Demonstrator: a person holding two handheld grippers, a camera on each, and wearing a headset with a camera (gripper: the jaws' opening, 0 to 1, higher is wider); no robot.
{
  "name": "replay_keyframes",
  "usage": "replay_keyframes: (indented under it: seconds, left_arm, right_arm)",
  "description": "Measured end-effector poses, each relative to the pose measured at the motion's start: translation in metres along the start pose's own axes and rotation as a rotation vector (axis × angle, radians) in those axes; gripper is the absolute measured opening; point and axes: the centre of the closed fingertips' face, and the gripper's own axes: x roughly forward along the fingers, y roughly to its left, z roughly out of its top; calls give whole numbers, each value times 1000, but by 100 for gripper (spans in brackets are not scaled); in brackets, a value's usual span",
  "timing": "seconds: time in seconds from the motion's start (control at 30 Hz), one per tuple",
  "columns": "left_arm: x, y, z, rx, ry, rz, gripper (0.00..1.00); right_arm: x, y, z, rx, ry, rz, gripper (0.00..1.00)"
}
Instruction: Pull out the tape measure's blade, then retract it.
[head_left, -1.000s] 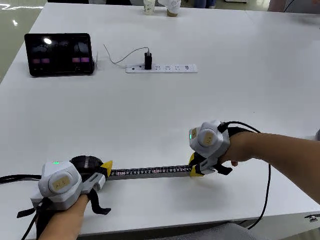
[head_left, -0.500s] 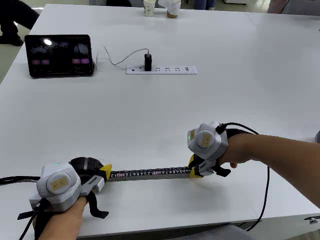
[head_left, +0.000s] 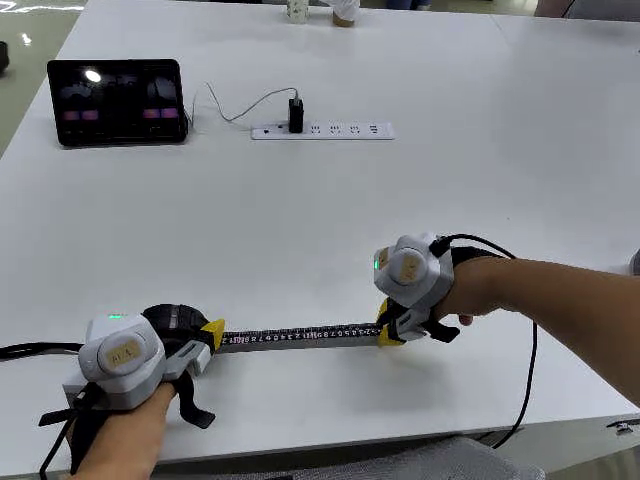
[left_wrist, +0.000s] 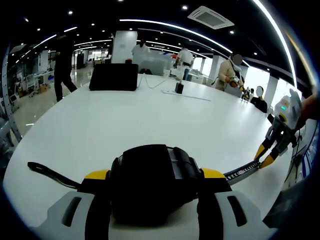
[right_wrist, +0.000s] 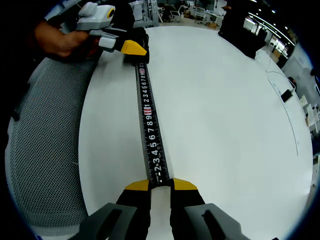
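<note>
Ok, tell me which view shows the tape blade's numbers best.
The right gripper view: the blade runs straight up from the right claw, its digits large and readable. The head view shows the blade at full pulled-out length, digits tiny. The left gripper view catches a short slanted stretch beyond the case.

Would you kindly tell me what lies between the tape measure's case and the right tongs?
The pulled-out blade spans that stretch, flat on the white table, from the case to the right tongs; the head view shows it.
</note>
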Motion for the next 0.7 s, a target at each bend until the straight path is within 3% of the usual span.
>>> replay_keyframes:
  seconds: [0.2, 0.7]
  left_arm:
    - [0, 0, 0, 0, -1, -2, 65]
    - [0, 0, 2, -2, -6, -6, 66]
  right_arm:
    - [1, 2, 2, -43, 15, -20, 11]
    - [2, 2, 6, -51, 1, -28, 11]
